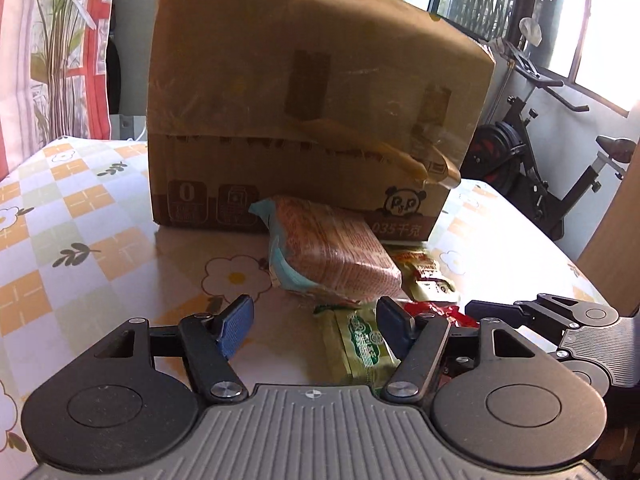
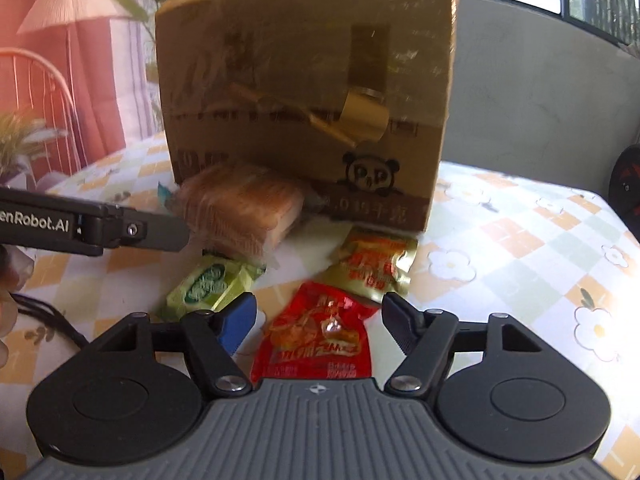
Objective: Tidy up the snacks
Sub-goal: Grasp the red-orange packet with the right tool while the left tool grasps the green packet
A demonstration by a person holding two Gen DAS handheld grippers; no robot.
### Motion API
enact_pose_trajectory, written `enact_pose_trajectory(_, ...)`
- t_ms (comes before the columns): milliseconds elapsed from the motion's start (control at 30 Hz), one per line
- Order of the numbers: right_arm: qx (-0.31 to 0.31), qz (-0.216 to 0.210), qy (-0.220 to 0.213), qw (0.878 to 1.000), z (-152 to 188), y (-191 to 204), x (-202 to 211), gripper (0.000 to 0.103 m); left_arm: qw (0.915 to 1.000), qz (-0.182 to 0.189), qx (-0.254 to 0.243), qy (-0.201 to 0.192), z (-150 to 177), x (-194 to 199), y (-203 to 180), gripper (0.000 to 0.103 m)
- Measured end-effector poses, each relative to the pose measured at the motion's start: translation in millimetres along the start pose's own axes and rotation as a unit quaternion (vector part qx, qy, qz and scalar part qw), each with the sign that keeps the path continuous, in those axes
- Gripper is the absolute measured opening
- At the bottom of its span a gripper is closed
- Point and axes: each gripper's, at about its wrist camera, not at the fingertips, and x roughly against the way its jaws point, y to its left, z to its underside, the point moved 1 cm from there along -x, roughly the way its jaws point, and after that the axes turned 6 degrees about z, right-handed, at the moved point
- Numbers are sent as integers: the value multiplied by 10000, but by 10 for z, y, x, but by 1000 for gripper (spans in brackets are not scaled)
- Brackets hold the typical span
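Home living room: floral tablecloth [image 1: 80,208], exercise bike [image 1: 532,160], floor lamp [image 2: 68,4], curtains [image 1: 24,60].

A: Cardboard box [image 1: 316,92]: top edge cut off by the frame in the right wrist view; contents hidden.
B: Bread packet [image 2: 240,210]: blurred in the right wrist view, print unreadable.
A: Green sachet [image 1: 360,346]: lower end hidden behind the left gripper's [image 1: 316,320] body.
B: Red sachet [image 2: 320,332]: lower edge hidden behind the right gripper's [image 2: 318,318] body; print too small to read.
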Motion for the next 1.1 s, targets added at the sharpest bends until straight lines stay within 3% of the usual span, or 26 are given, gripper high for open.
enact_pose_trajectory(167,78,28,86,9999,16,20,-50,69,9999,-19,1,131,52,-62,-34,69)
enact_pose_trajectory(300,-66,-65,47,9999,20,-39,-58,53,9998,-21,-17,213,79,-97,-66,69)
enact_pose_trajectory(467,-203,-217,12,9996,17,-79,-50,49,9995,9,-56,310,109,-148,-101,69)
enact_pose_trajectory(533,-261,-240,-28,9994,15,-94,-42,38,9994,16,-47,346,113,-163,-107,69)
enact_pose_trajectory(800,-616,-304,-69,9976,19,-205,-32,33,9988,83,-66,483,107,-306,-176,69)
enact_pose_trajectory(967,-703,-359,-40,9969,19,-231,-42,33,9980,17,-353,526,113,-412,-294,69)
enact_pose_trajectory(1033,-745,-380,-39,9965,21,-238,-42,33,9972,-77,-492,549,113,-432,-326,61)
enact_pose_trajectory(1100,-755,-380,-38,9964,21,-234,-43,33,9969,-112,-549,558,110,-423,-319,39)
